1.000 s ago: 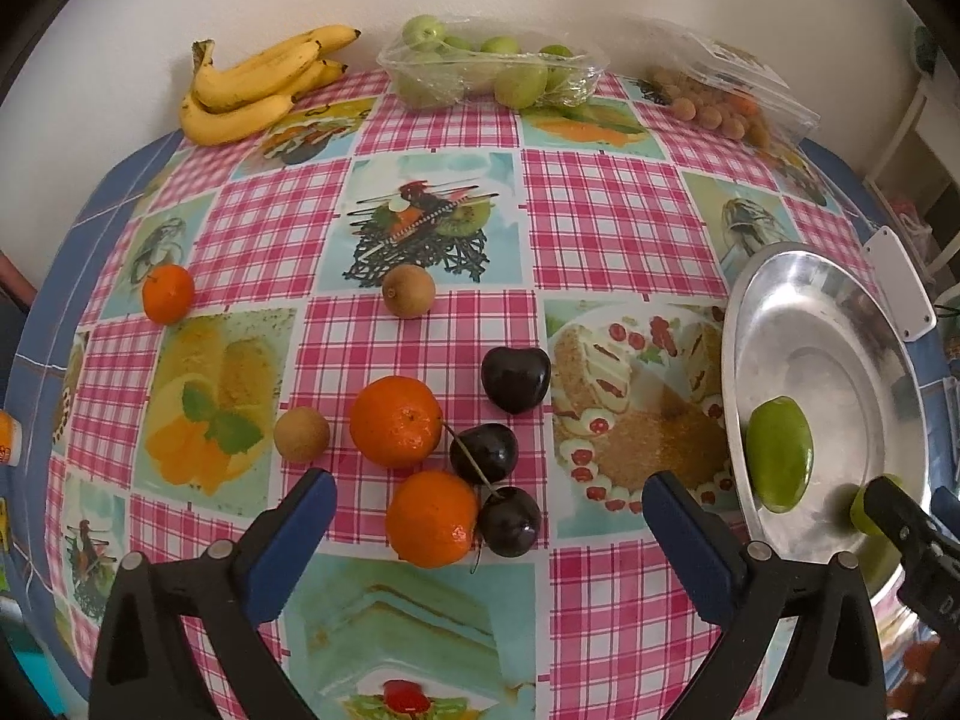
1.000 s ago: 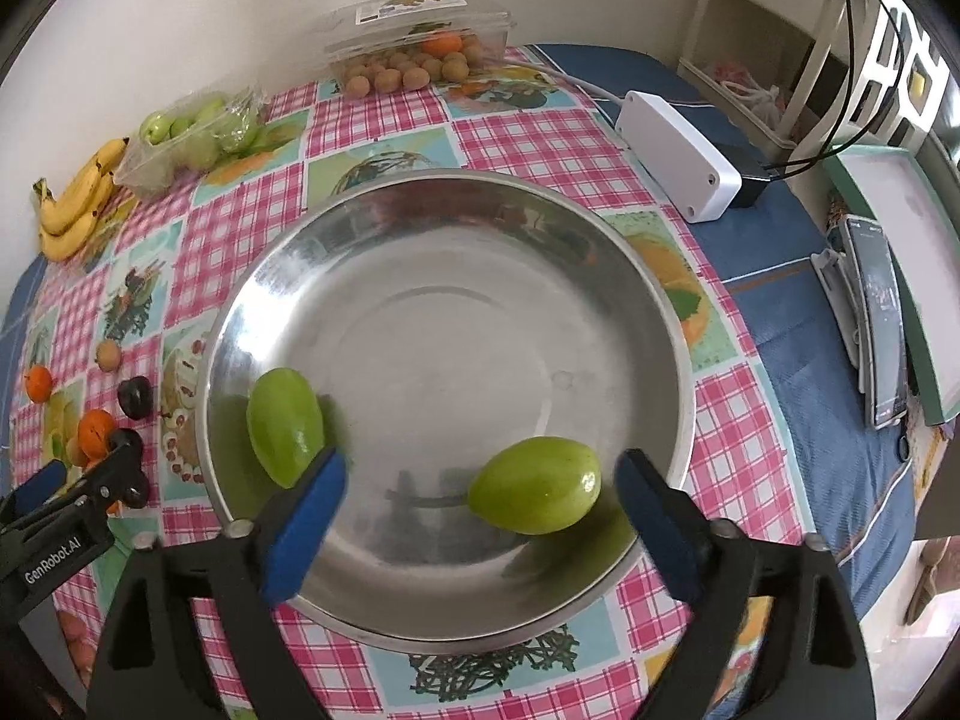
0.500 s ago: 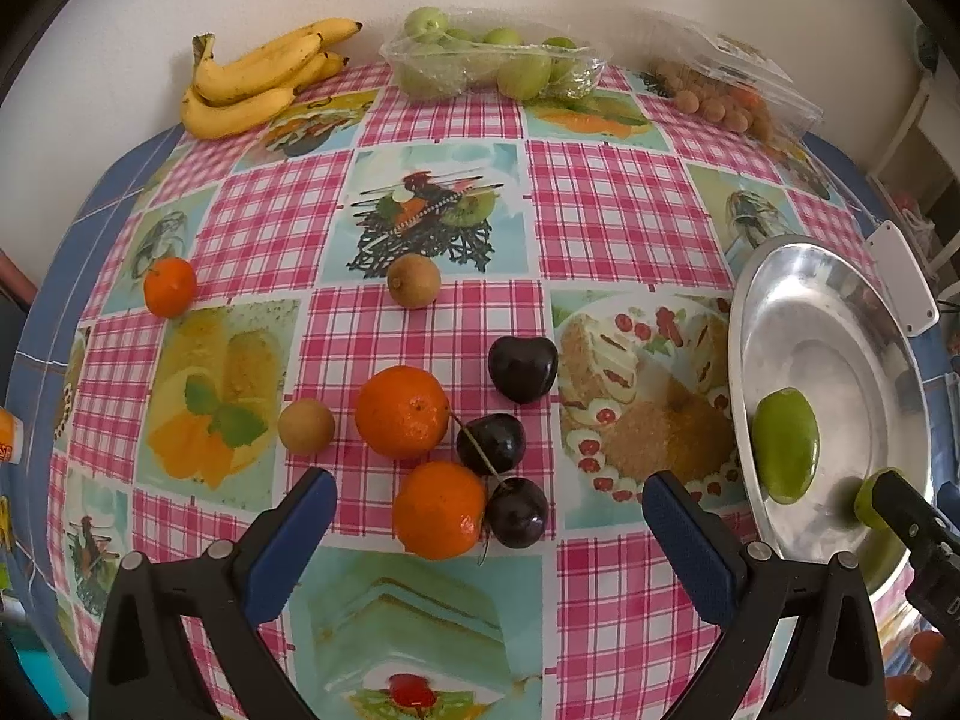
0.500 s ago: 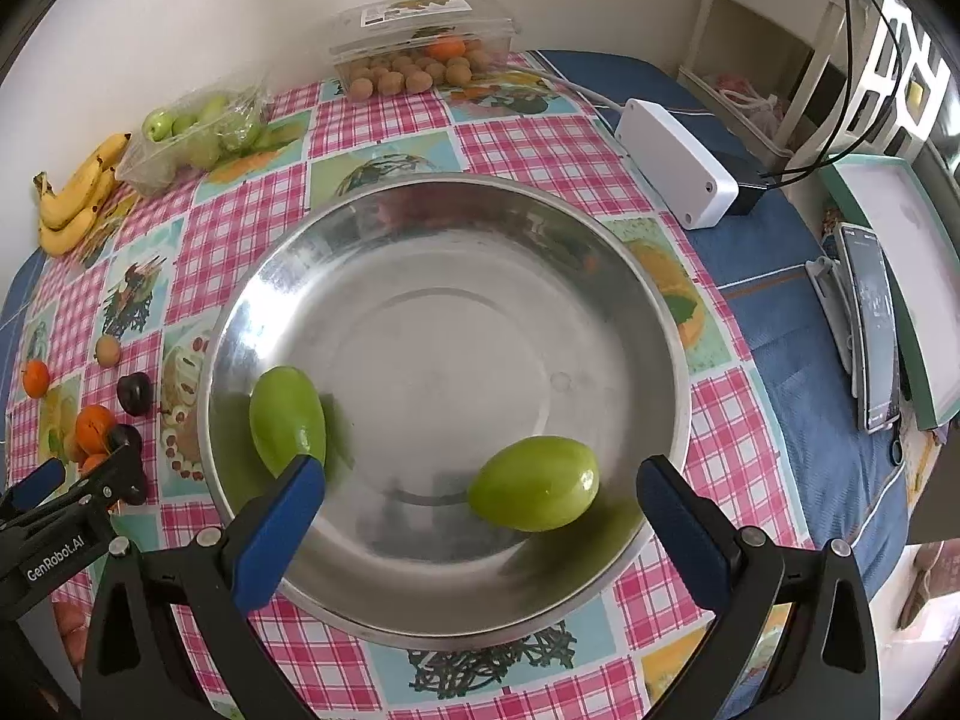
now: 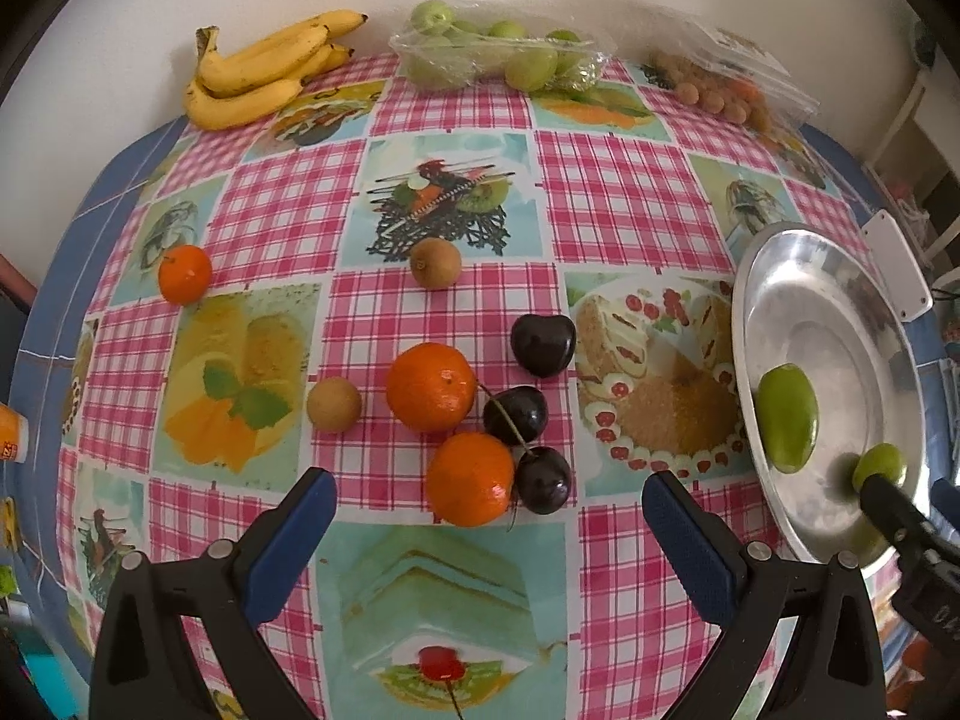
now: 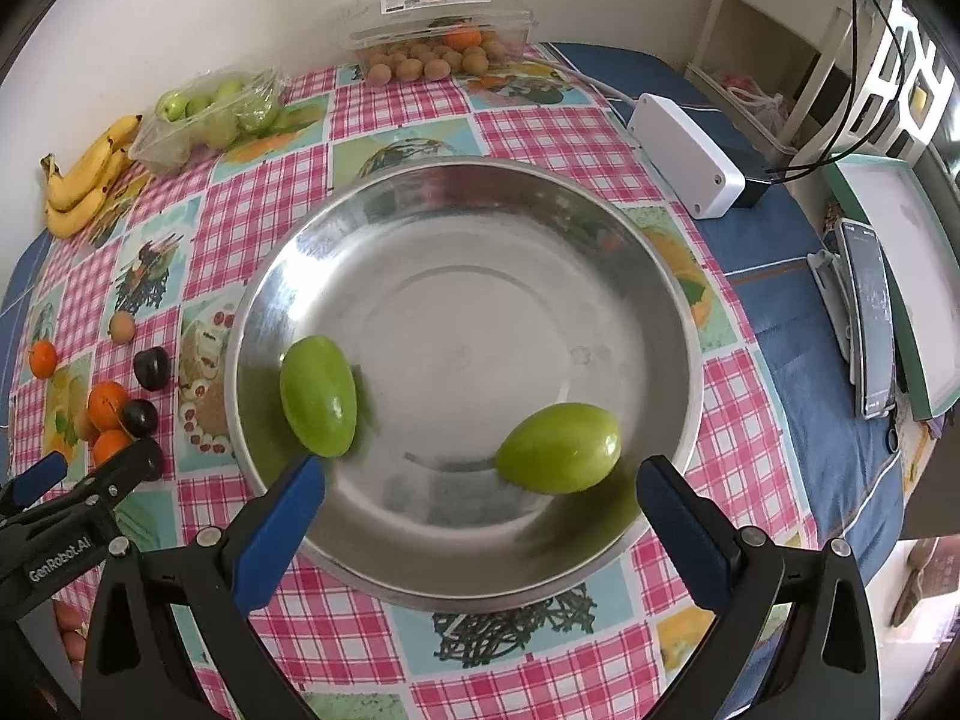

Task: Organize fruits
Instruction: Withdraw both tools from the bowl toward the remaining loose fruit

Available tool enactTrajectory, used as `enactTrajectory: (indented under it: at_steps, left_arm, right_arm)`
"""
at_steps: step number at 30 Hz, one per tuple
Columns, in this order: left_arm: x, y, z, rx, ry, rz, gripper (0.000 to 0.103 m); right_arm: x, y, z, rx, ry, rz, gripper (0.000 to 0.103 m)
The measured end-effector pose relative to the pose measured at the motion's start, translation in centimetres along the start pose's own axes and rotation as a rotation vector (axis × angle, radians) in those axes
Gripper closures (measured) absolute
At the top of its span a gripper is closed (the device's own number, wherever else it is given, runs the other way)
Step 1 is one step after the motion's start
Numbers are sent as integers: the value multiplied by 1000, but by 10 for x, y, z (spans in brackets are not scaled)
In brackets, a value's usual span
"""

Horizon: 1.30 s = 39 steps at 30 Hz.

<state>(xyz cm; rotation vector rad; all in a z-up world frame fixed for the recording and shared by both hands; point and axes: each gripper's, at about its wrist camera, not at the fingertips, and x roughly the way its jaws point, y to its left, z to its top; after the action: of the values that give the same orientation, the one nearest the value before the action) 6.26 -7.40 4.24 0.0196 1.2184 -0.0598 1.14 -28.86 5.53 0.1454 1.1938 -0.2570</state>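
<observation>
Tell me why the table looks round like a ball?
Left wrist view: the fisheye lens bulges the pink checked tablecloth and darkens the corners. Right wrist view: same bending, and the shiny round metal bowl shows soft glare.

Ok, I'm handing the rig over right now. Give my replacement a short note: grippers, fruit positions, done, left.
Left gripper: open, empty, above the loose fruit.
Right gripper: open, empty, at the metal bowl's near rim.
Done: two green fruits lie in the bowl.
Left on the cloth: three oranges, three dark cherries, two small brown fruits.
Bananas and two fruit packs sit by the wall.
</observation>
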Motion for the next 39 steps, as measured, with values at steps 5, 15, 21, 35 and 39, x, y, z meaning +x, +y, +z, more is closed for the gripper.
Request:
enactTrajectory:
  at_steps: [5, 15, 21, 35, 39]
  left_arm:
    - [-11, 14, 1, -22, -12, -15, 0]
    - [-23, 69, -2, -112, -27, 21, 0]
    - [-27, 111, -7, -184, -37, 62, 0]
    - [-26, 151, -13, -274, -38, 56, 0]
    - [-24, 149, -11, -275, -46, 31, 0]
  right_arm:
    - [-5, 11, -3, -14, 3, 11, 0]
    - [-12, 62, -6, -67, 3, 55, 0]
    - [-10, 105, -12, -126, 16, 101, 0]
    - [-2, 154, -19, -192, 39, 189, 0]
    - [1, 152, -16, -193, 37, 204, 0]
